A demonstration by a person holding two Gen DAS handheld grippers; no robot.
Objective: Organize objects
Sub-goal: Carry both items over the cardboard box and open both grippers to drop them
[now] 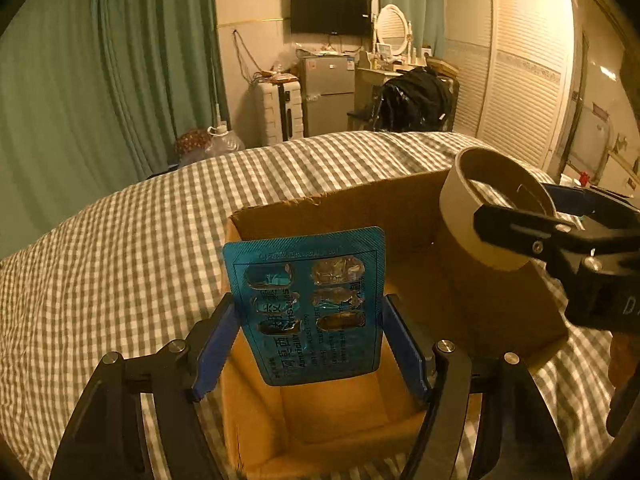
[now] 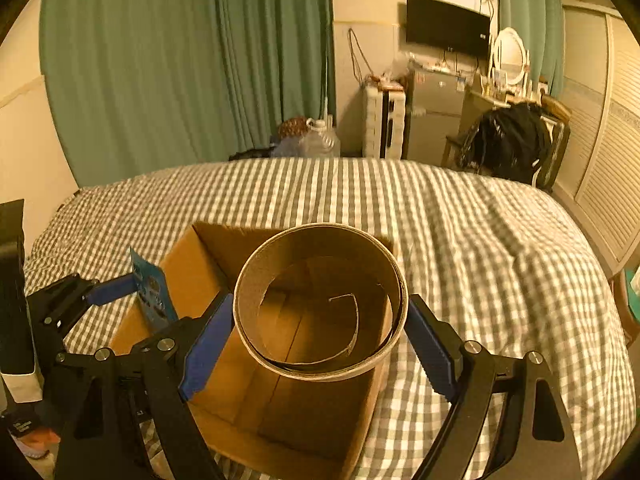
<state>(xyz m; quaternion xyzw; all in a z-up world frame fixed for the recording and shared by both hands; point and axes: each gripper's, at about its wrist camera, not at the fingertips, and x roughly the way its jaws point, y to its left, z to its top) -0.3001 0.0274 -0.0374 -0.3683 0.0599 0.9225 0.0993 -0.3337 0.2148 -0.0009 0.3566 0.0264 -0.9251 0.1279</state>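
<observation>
An open cardboard box (image 1: 416, 216) (image 2: 192, 264) rests on a bed with a grey-checked cover. My left gripper (image 1: 308, 320) is shut on a blue blister pack (image 1: 308, 304), held upright over the box's left end; the blister pack (image 2: 154, 298) and the left gripper (image 2: 116, 288) also show at the left of the right wrist view. My right gripper (image 2: 320, 320) is shut on a cardboard tape ring (image 2: 320, 236), held above the box's opening. In the left wrist view that tape ring (image 1: 472, 216) hangs over the box's right side in the right gripper (image 1: 516, 216).
The checked bed cover (image 2: 480, 240) spreads around the box. Beyond the bed stand green curtains (image 2: 180, 60), a small fridge (image 1: 326, 94), a white suitcase (image 1: 280, 110), a chair with dark clothes (image 1: 416, 100) and a louvred wardrobe (image 1: 520, 76).
</observation>
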